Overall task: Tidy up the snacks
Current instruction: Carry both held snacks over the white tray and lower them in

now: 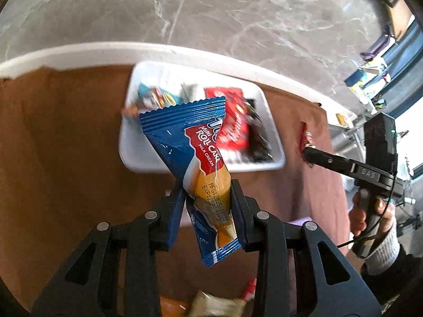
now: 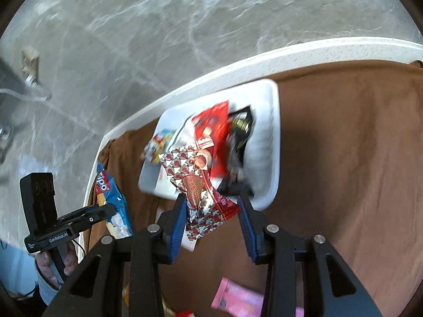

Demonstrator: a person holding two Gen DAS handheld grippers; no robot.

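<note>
My left gripper (image 1: 207, 194) is shut on a blue mini roll cake packet (image 1: 190, 145) and holds it upright above the brown cloth, in front of the white tray (image 1: 137, 155). The tray holds several snack packets, among them a red one (image 1: 232, 121). My right gripper (image 2: 211, 206) is shut on a red and silver star-patterned snack packet (image 2: 201, 185), held just in front of the tray (image 2: 267, 142). In the left wrist view the right gripper (image 1: 306, 154) shows at the right. In the right wrist view the left gripper (image 2: 111, 211) shows at the left with the blue packet (image 2: 113, 200).
A brown cloth (image 1: 66, 137) covers the white table (image 1: 105, 50), whose far edge lies just behind the tray. Loose snacks lie near me: a pink packet (image 2: 238, 301) and a pale packet (image 1: 214, 306). Grey marble floor lies beyond the table.
</note>
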